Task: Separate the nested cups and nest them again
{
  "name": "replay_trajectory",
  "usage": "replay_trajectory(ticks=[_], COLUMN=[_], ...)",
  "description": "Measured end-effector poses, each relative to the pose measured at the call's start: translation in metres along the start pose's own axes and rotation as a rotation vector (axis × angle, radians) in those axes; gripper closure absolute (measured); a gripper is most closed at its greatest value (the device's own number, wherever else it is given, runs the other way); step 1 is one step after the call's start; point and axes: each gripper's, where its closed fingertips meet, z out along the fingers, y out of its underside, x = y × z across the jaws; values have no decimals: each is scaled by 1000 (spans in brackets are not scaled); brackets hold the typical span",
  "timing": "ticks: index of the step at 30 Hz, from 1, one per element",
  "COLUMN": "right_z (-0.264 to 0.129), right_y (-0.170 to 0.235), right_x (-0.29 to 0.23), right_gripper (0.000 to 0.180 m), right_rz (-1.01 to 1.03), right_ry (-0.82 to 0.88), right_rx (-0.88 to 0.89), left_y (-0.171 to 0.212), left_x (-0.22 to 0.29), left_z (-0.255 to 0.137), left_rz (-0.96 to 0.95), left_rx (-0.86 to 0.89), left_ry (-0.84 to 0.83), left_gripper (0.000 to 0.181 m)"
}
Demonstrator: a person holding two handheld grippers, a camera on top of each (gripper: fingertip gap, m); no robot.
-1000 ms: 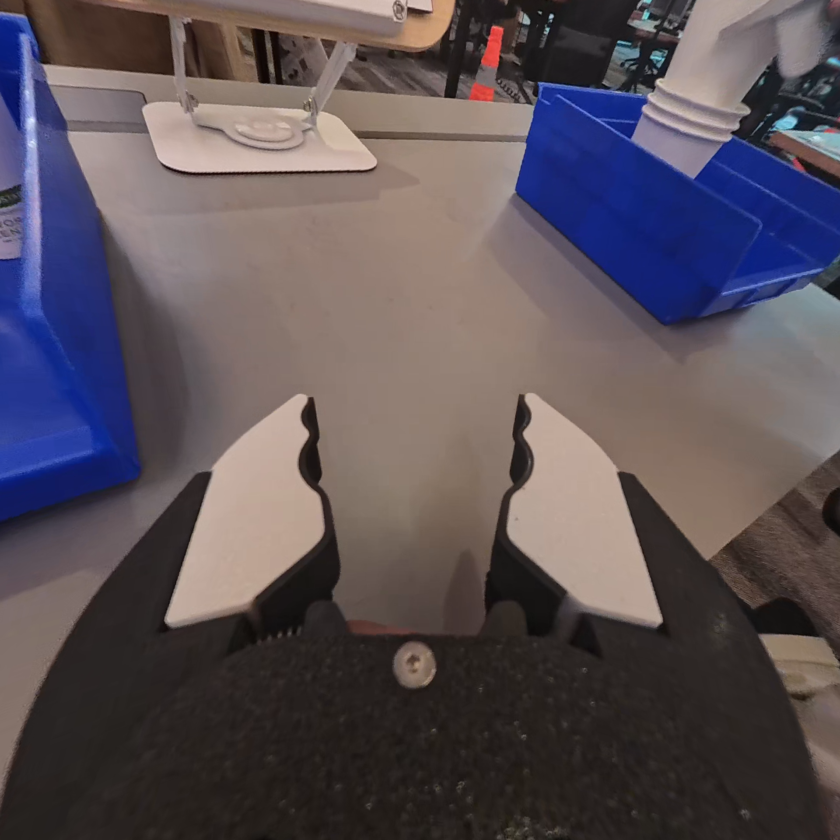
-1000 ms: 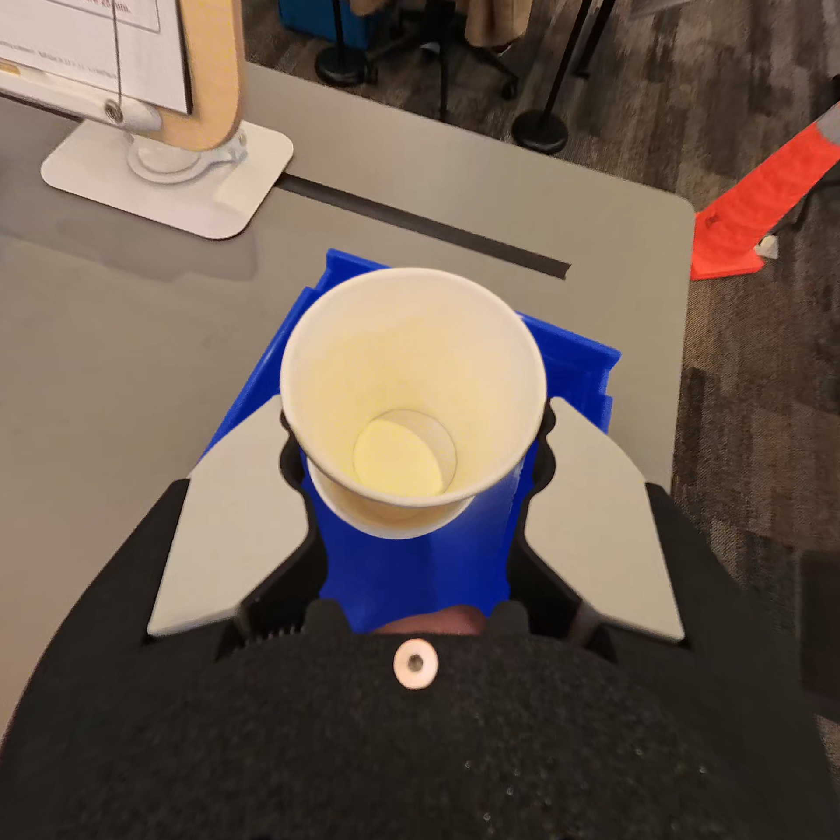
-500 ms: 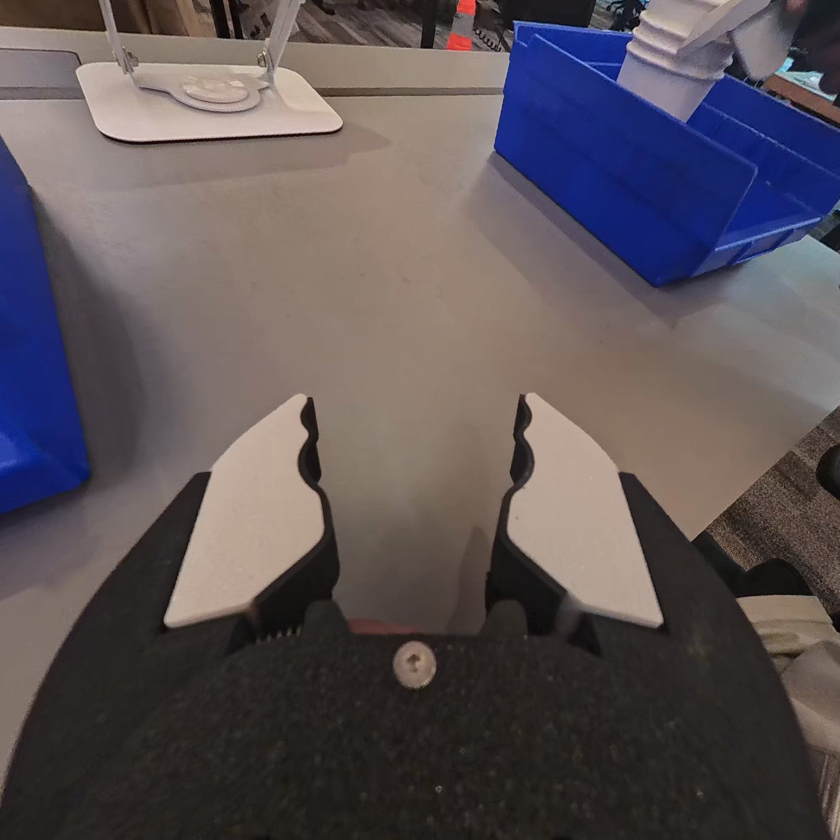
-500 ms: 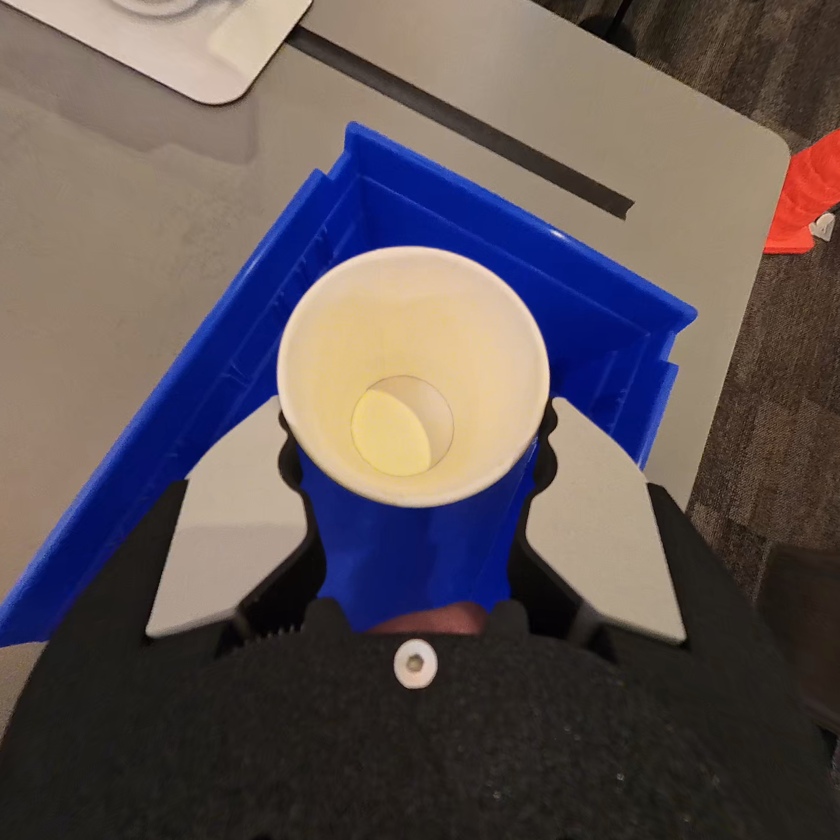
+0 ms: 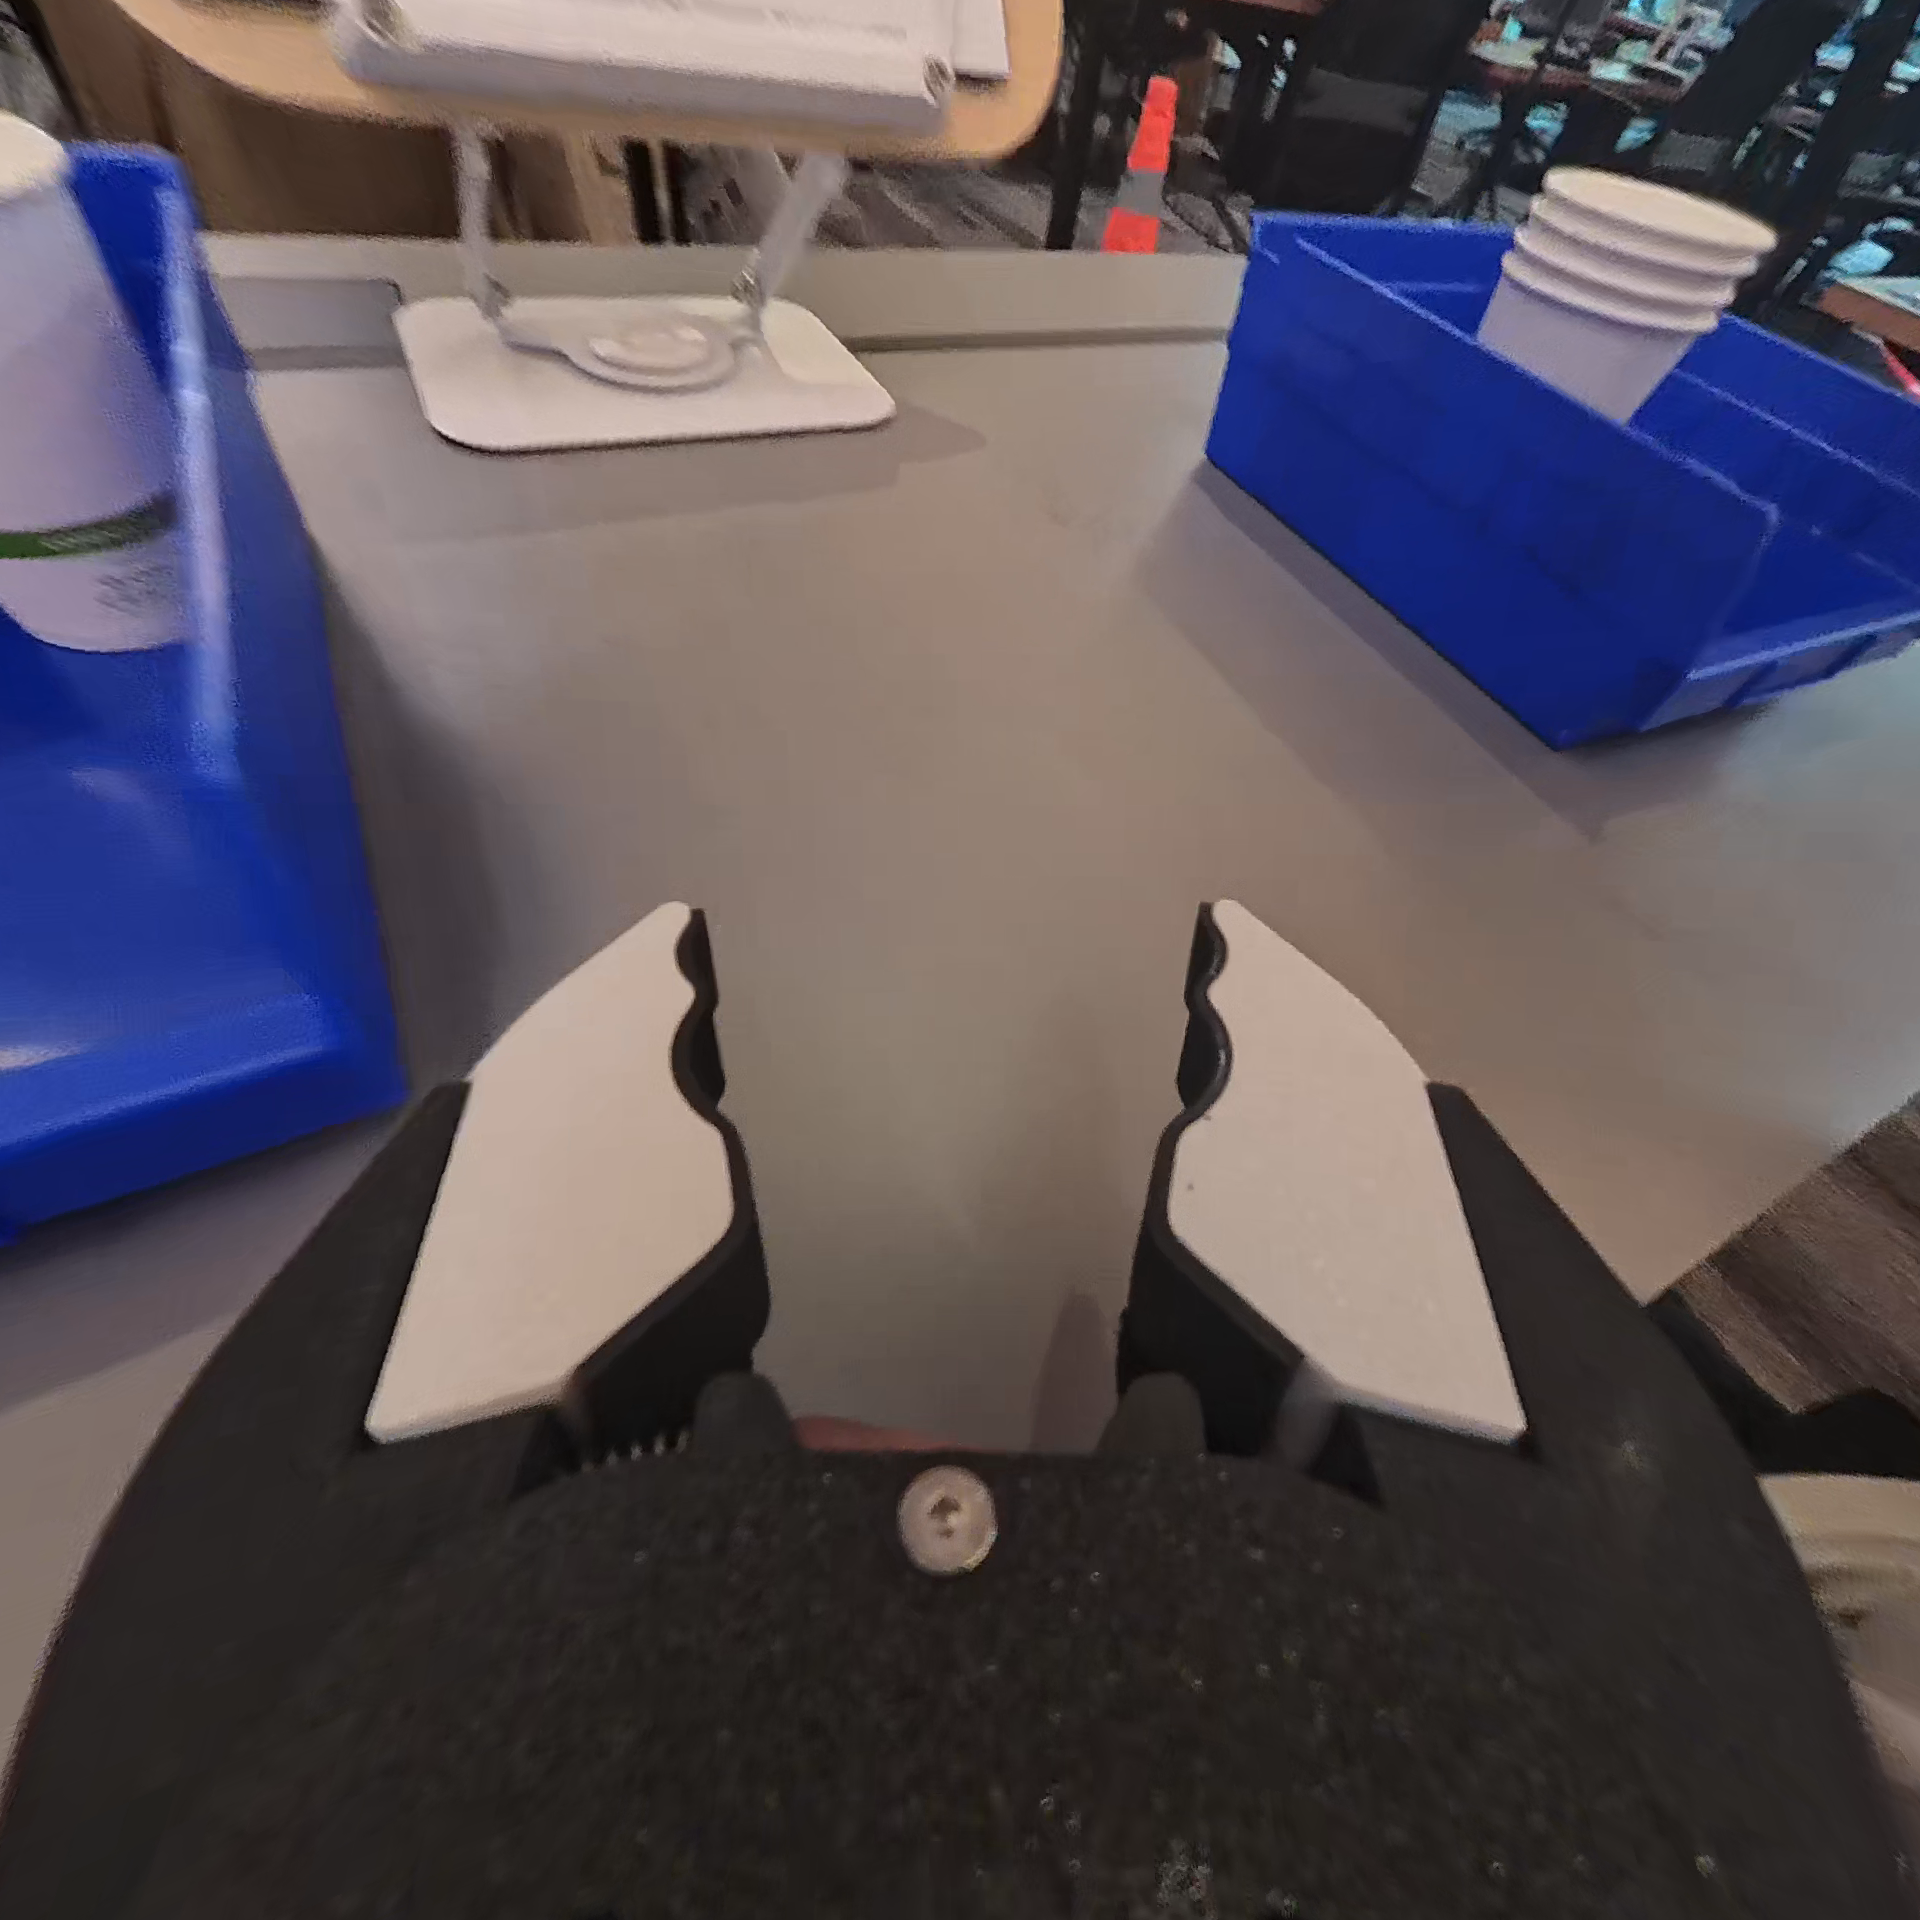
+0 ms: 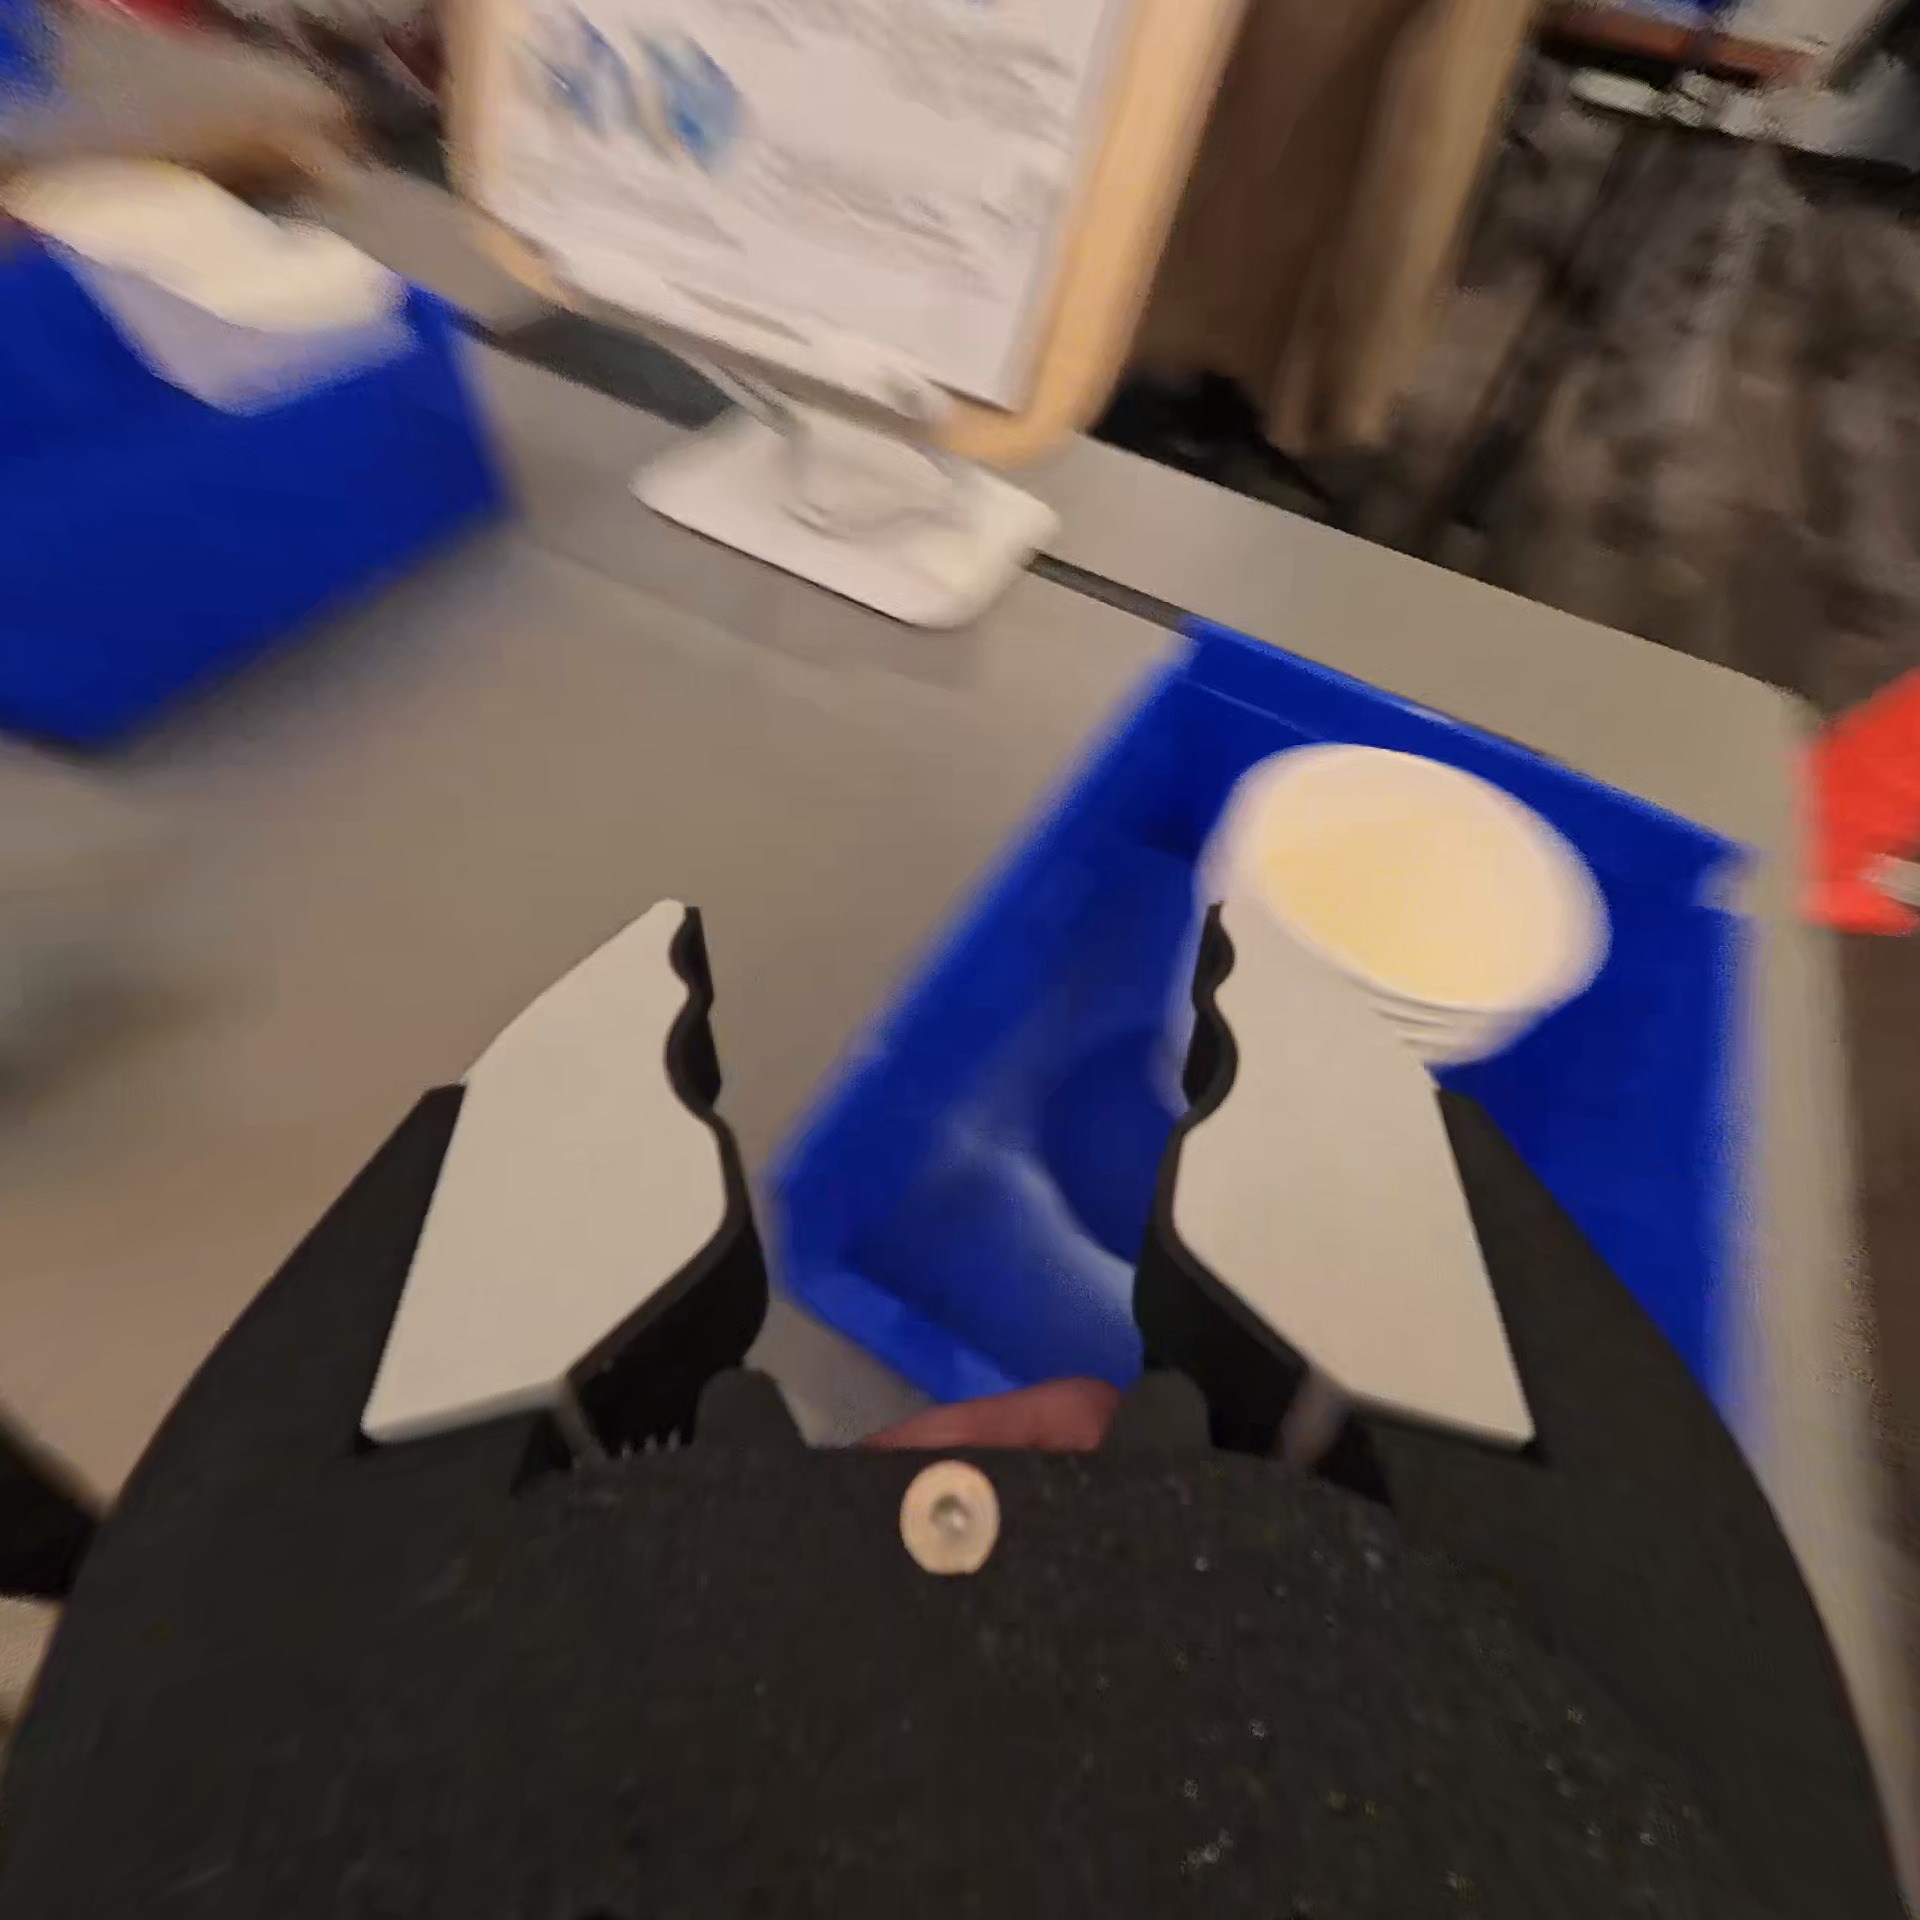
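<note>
The nested cups (image 6: 1403, 914) stand as a white stack in the blue bin (image 6: 997, 1049), just ahead and to the right of the right gripper (image 6: 948, 920), whose jaws are spread wide and empty; its right fingertip (image 6: 1216, 935) overlaps the stack's side in the picture, though the blur leaves it unclear whether they touch. Farther off to its left sits a second blue bin (image 6: 208, 540), with what seems to be another white cup (image 6: 197, 265) in it. The left gripper (image 5: 948, 920) is likewise released, holding nothing above the bare grey table (image 5: 914, 707). From it, the stack of cups (image 5: 1616, 281) is well ahead to the right, upright in the bin (image 5: 1455, 488); a single cup (image 5: 73, 416) stands in the near bin (image 5: 208, 935) to its left, and a white stand (image 5: 644, 364) lies straight ahead.
</note>
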Motion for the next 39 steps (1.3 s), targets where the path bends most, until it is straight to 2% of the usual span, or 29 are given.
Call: replay_trajectory(ticks=[3,6,9,12,16,18,22,26,28,33,36,39], right_z=[13,35,50,48,39,36,26,20,19,17,15,14], right_y=[8,33,53,56,51,52,53,58,60,56,51,50], right_x=[-93,-173,-204,-210,-196,-184,-169,-158,-155,-156,-152,-145], right_gripper=[93,95,96,102,107,108,111,114,115,116,116,115], right_rz=[138,225,193,133,82,98,210,263,267,252,215,170], right_ry=[-229,-438,-493,-536,-505,-478,-500,-501,-496,-504,-497,-492], right_rx=[104,67,-2,-32,3,6,28,32,30,31,36,47], left_y=[-17,-35,-62,-79,-83,-86,-82,-80,-81,-86,-97,-112], left_x=[-20,-63,-125,-180,-214,-232,-255,-266,-267,-257,-245,-231], left_z=[-14,-33,-45,-24,36,63,108,136,144,136,100,46], left_rz=[-13,-43,-25,-4,-52,-60,-60,-106,-95,-45,-9,41], left_rx=[11,-15,-5,-33,-105,-117,-168,-196,-189,-159,-100,-26], left_ry=[-69,-188,-318,-334,-221,-236,-268,-280,-288,-280,-234,-170], left_gripper=[95,92,89,88,93,91,87,86,95,98,99,99])
